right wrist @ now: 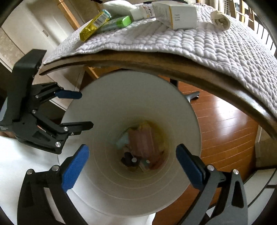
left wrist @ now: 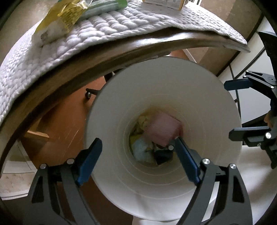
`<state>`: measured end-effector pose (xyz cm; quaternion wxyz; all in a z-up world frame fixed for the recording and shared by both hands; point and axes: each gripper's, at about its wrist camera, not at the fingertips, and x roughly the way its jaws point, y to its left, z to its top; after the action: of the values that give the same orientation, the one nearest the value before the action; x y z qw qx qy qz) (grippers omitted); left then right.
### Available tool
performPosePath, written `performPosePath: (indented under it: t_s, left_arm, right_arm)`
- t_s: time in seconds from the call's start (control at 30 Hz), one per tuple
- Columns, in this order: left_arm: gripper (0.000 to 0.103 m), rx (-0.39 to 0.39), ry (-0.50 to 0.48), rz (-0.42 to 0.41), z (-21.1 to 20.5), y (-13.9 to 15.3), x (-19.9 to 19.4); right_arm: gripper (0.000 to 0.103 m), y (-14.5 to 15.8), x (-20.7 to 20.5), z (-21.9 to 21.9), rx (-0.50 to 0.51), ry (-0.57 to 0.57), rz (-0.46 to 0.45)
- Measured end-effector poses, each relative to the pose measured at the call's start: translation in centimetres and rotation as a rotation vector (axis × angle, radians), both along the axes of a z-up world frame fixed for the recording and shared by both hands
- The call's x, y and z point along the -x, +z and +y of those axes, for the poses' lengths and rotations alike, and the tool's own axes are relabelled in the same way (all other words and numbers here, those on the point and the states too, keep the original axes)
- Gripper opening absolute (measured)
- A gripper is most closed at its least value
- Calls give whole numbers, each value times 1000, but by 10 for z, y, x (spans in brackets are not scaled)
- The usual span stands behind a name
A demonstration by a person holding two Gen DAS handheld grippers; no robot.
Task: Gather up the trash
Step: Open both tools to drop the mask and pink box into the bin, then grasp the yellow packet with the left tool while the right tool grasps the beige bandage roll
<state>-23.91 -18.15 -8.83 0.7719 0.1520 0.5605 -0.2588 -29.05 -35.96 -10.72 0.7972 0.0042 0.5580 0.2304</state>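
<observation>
Above the white bin (right wrist: pixel 107 97), both tools (left wrist: pixel 136 155) (right wrist: pixel 132 161) gape wide; box (right wrist: pixel 180 15) print unreadable.

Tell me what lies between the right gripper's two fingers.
The open white bin fills that gap under the right gripper; pink trash lies at its bottom. Nothing is held. The right wrist view shows it.

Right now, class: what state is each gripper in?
Left gripper: open, holding nothing, above the white bin.
Right gripper: open, holding nothing.
</observation>
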Motion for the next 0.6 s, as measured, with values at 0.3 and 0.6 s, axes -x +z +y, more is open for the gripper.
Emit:
performPosePath:
  t_s: [0.3, 0.6]
  left_arm:
    - [87, 13, 1, -12, 6, 13, -2]
    - [91, 127, -29, -165, 15, 86, 8]
  right_arm:
    - [99, 19, 0, 3, 0, -5, -53]
    - [99, 93, -2, -8, 28, -62, -324]
